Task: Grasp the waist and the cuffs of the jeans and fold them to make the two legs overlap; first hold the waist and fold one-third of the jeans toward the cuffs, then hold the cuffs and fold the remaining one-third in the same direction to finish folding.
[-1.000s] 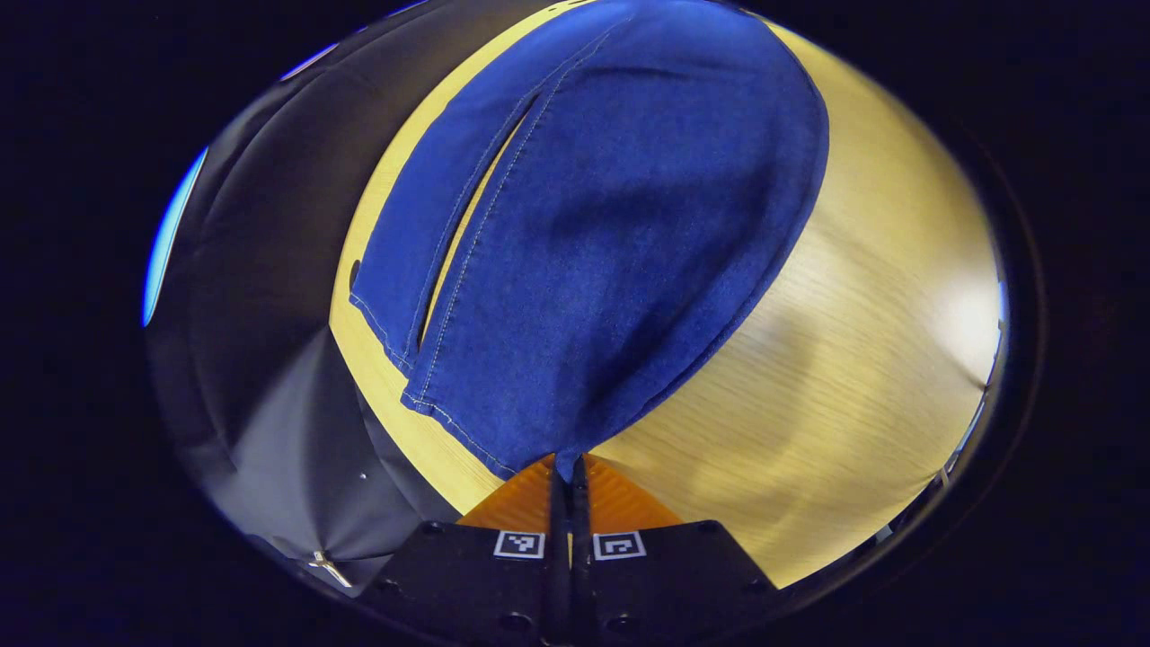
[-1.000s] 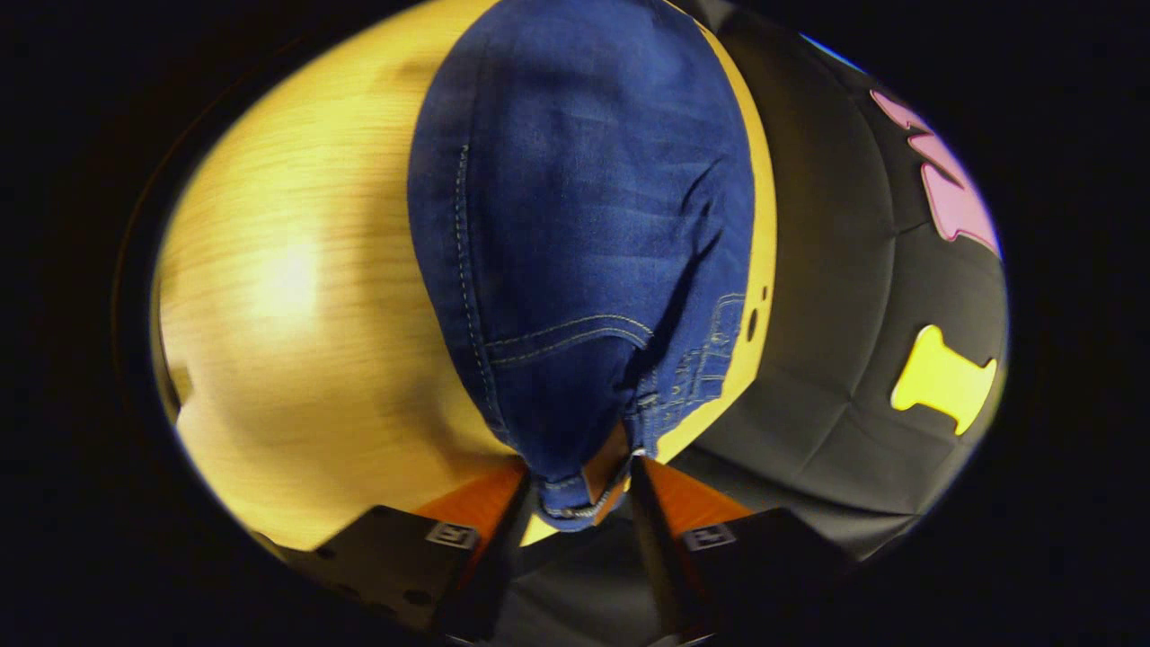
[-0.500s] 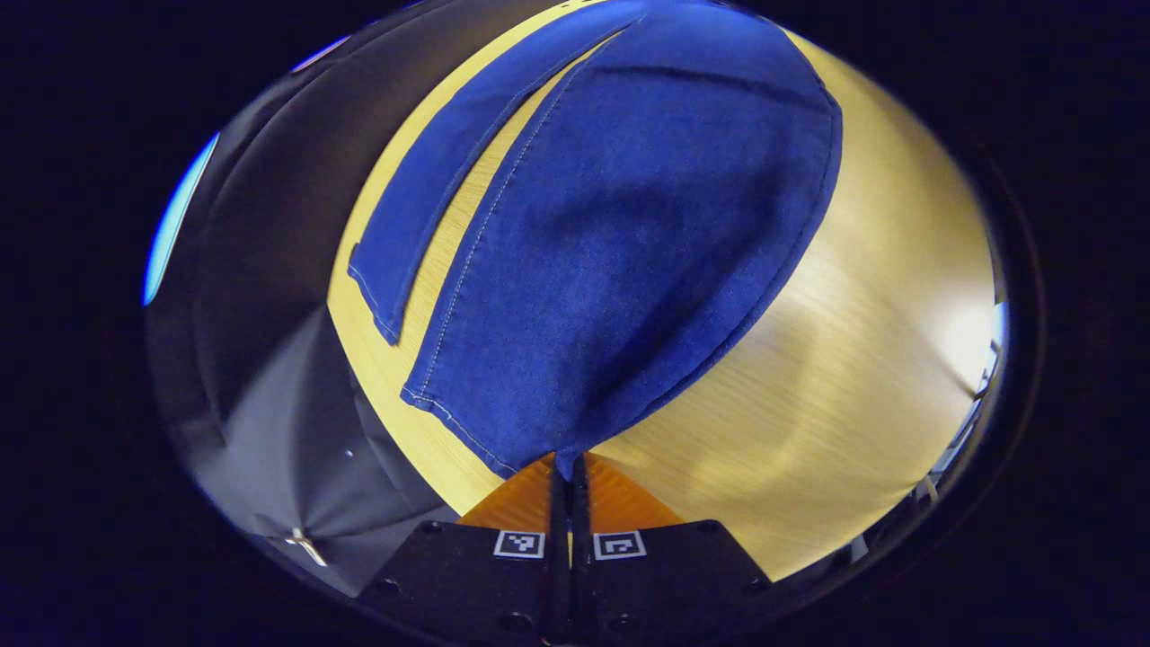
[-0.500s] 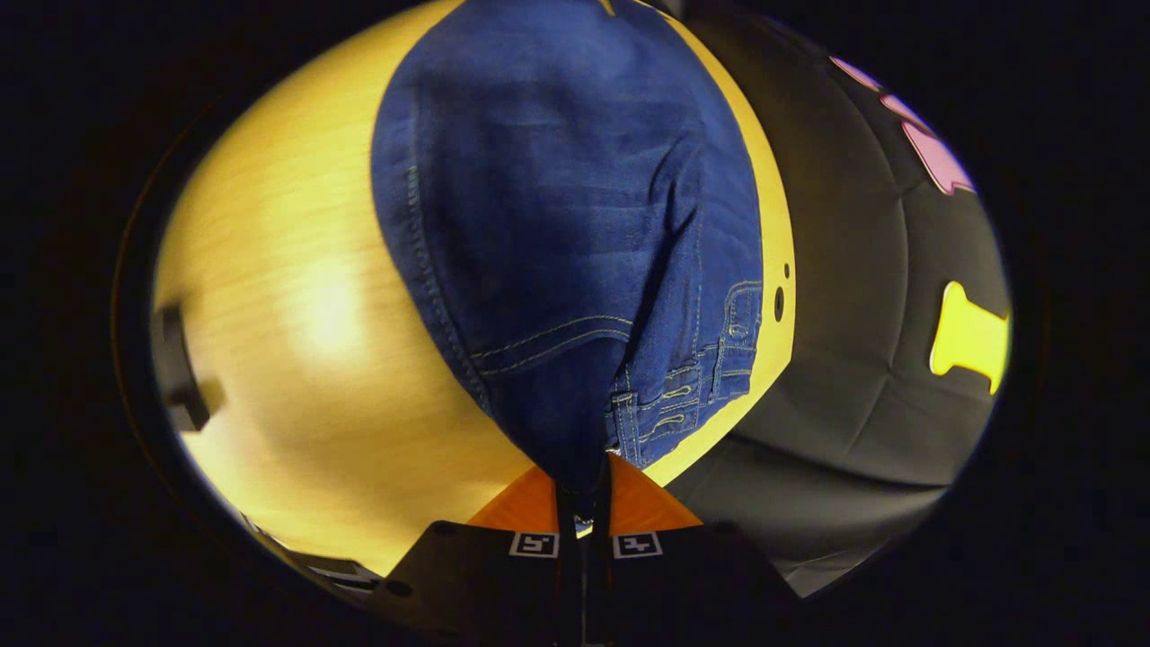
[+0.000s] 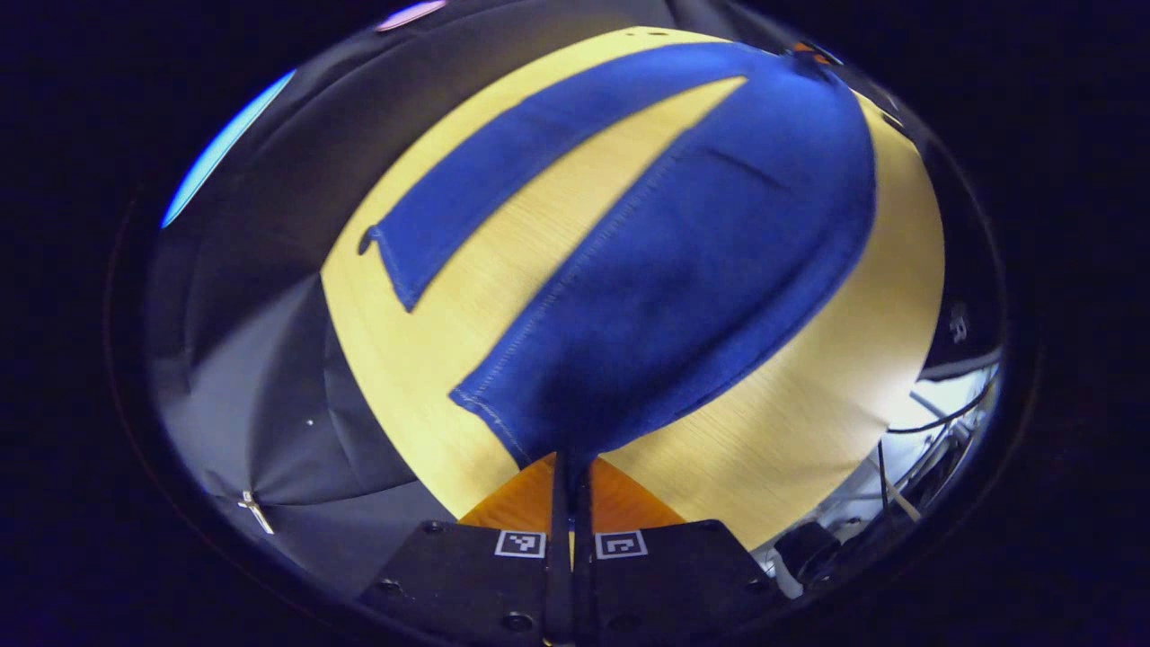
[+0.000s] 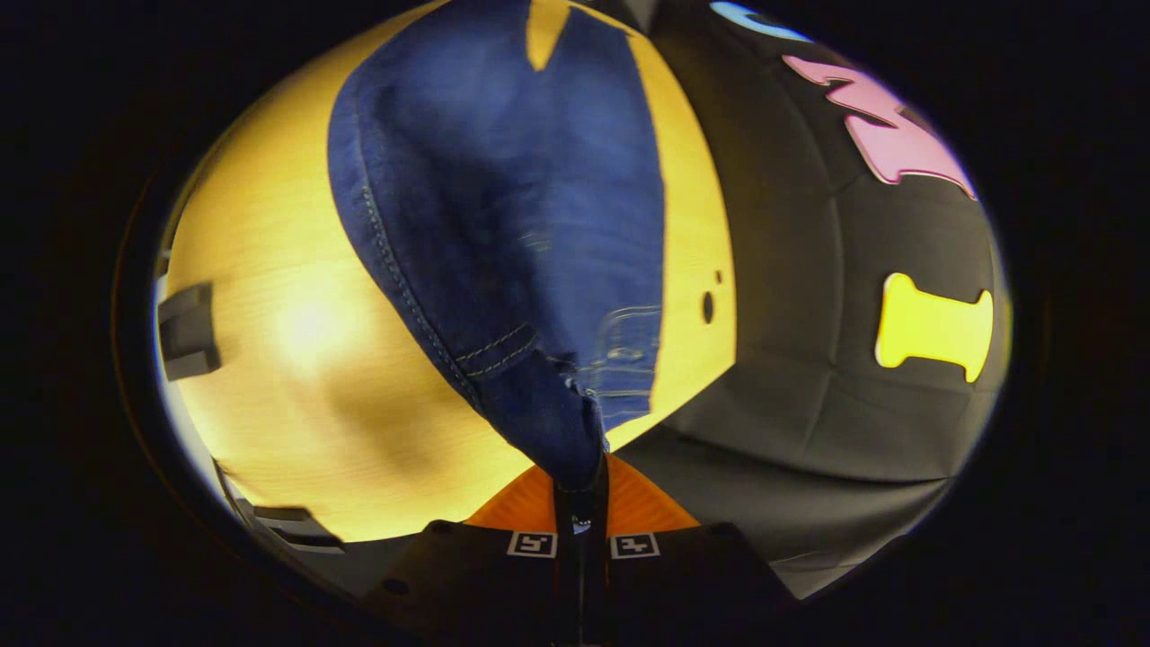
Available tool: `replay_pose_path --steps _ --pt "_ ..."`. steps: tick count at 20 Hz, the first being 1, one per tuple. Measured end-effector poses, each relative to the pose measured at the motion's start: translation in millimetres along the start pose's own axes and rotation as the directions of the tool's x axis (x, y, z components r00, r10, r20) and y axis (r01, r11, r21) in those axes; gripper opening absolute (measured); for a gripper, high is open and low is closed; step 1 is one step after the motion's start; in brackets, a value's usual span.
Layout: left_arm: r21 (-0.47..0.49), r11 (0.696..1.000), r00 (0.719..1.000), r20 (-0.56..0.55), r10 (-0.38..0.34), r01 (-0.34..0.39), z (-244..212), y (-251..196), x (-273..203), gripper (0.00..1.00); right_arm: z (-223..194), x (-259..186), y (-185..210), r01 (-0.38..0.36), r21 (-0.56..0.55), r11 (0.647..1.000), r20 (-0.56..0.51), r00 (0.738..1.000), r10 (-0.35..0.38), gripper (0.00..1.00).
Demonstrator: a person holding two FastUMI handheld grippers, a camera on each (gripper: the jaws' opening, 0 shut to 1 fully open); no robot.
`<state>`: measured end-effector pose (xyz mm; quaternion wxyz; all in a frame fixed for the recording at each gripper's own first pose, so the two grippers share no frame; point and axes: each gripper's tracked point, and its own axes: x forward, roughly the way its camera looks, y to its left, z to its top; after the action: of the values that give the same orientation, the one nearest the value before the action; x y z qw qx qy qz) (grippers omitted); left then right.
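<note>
Blue jeans (image 5: 683,270) hang up off a wooden table (image 5: 467,314). In the left gripper view my left gripper (image 5: 571,463) is shut on the cuff of the raised near leg. The other leg (image 5: 530,171) lies flat on the table, slanting away to the left. In the right gripper view my right gripper (image 6: 580,481) is shut on the waist of the jeans (image 6: 512,225), lifted above the table (image 6: 287,359), with a pocket seam just above the fingers. The far end of the raised leg shows blurred.
Black cloth wall (image 6: 835,359) borders the table's far edge. A small hole (image 6: 708,307) sits in the tabletop beside the waist. Cables and white gear (image 5: 907,449) lie beyond the table's right edge. A dark block (image 6: 187,331) sits at the table's left edge.
The right gripper closed on the waist and lifted it. The left gripper carried its cuff up and away, so the two legs have spread apart with bare table between them.
</note>
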<state>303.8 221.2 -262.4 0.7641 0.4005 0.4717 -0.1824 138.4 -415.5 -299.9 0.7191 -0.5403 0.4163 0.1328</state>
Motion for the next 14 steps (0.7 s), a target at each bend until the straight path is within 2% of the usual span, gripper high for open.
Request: replay_pose_path --steps 3,5,6,7,9,12,13,14 --pt "-0.163 0.986 0.999 0.032 0.028 -0.022 49.3 52.9 -2.8 0.06 15.4 11.1 -63.2 0.06 0.17 0.984 0.005 0.998 -0.061 0.07" --pt "-0.297 0.955 0.998 0.047 0.043 -0.027 80.4 81.8 0.2 0.06 18.7 17.6 -98.7 0.092 0.296 0.951 -0.012 0.996 -0.092 0.06" --pt "-0.369 0.929 0.997 0.055 0.05 -0.026 95.0 95.2 2.7 0.1 13.5 24.8 -112.5 0.102 0.368 0.924 -0.04 0.995 -0.094 0.07" --pt "-0.432 0.902 0.997 0.06 0.054 -0.023 110.0 105.7 5.5 0.06 13.1 35.4 -127.4 0.11 0.44 0.891 -0.056 0.994 -0.095 0.06" --pt "-0.512 0.859 0.996 0.064 0.069 -0.027 140.9 127.7 15.9 0.06 13.2 44.9 -152.4 0.129 0.572 0.81 -0.096 0.991 -0.091 0.06" --pt "-0.593 0.805 0.997 0.04 0.061 -0.025 168.2 146.6 58.4 0.06 24.0 36.7 -180.4 0.165 0.687 0.708 -0.142 0.986 -0.091 0.06" --pt "-0.609 0.792 0.997 0.026 0.067 -0.037 173.3 151.3 72.4 0.06 27.8 32.1 -187.3 0.157 0.728 0.667 -0.143 0.987 -0.075 0.06" --pt "-0.621 0.782 0.997 0.013 0.077 -0.052 179.0 153.4 82.4 0.06 27.8 22.2 -195.4 0.145 0.777 0.612 -0.143 0.988 -0.053 0.06"
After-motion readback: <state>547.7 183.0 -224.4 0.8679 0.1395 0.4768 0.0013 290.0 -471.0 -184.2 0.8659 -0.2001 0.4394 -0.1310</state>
